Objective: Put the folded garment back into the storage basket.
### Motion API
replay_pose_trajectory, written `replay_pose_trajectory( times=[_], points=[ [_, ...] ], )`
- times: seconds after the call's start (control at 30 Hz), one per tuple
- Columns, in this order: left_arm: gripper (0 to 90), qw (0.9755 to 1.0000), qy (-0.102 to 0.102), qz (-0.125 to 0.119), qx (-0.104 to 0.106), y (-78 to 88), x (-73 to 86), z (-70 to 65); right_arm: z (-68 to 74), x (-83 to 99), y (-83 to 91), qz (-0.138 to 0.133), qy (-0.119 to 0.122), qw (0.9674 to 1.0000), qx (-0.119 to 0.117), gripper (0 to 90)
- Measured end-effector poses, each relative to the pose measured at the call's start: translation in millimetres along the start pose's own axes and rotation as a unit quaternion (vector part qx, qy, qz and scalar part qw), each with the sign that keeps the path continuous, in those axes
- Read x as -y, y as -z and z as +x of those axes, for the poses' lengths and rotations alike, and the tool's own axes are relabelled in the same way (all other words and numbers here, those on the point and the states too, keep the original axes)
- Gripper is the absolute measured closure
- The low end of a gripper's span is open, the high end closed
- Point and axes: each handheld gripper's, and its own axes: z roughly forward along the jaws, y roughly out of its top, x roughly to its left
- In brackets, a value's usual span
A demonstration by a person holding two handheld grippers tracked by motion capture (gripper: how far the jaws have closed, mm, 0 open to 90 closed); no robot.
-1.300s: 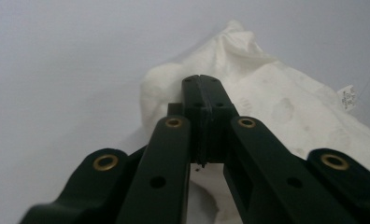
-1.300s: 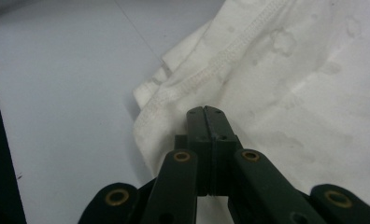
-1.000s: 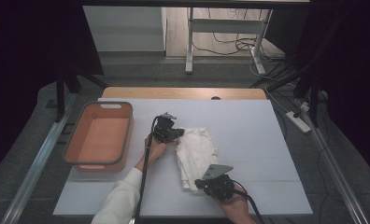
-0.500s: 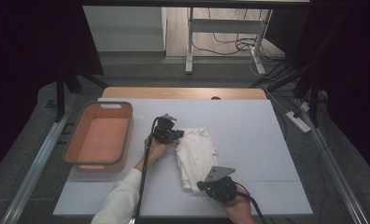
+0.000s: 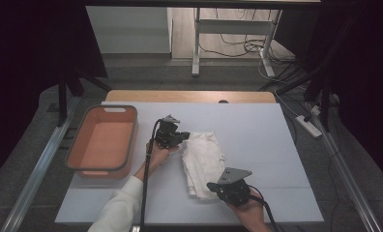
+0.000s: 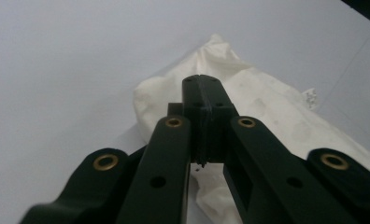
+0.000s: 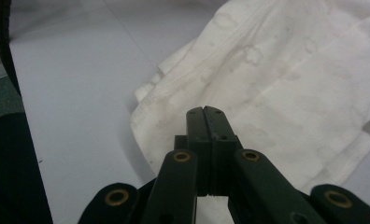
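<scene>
So the crumpled off-white cloth (image 5: pixel 202 163) sits a bit below the middle of the high view, on the pale grey tabletop (image 5: pixel 267 135), with the orange plastic tub (image 5: pixel 104 141) off to its left. Left gripper (image 5: pixel 171 136) is at the cloth's upper-left corner, right gripper (image 5: pixel 232 187) at its lower-right end. Both have their jaws pressed together, and I can't see any fabric pinched between either pair.

My guess is this is a fold or a pick-up. To do it well I'd open each tool first, slide one jaw under a real edge, and grab opposite corners so the cloth lifts flat instead of bunching.

The left gripper view shows the closed tips (image 6: pixel 202 91) hanging over the cloth's rounded end (image 6: pixel 164 95). The right gripper view catches the hem and seam lines (image 7: pixel 220 51) plus faint stains, all too small to make out from above. Only the high view has the tub and both hands together.
</scene>
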Motion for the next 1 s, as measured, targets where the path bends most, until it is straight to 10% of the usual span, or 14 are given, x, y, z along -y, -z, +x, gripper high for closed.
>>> replay_pose_trajectory(
  times=[0.23,0.43,1.0],
  points=[
    [63.8,0.9999,-0.003,0.000,0.016,7.2,2.4,-4.7,-6.0,-2.6,6.9,-0.010,0.005,0.9999,-0.008,79.8],
    [37.0,1.0000,-0.006,0.000,0.001,10.9,2.4,-10.0,-7.6,-7.5,9.3,-0.003,0.021,0.9993,-0.031,46.7],
    [30.4,0.9999,-0.009,-0.003,0.007,16.2,1.0,-16.2,-12.5,-10.2,16.8,0.008,0.057,0.9979,-0.030,30.8]
  ],
)
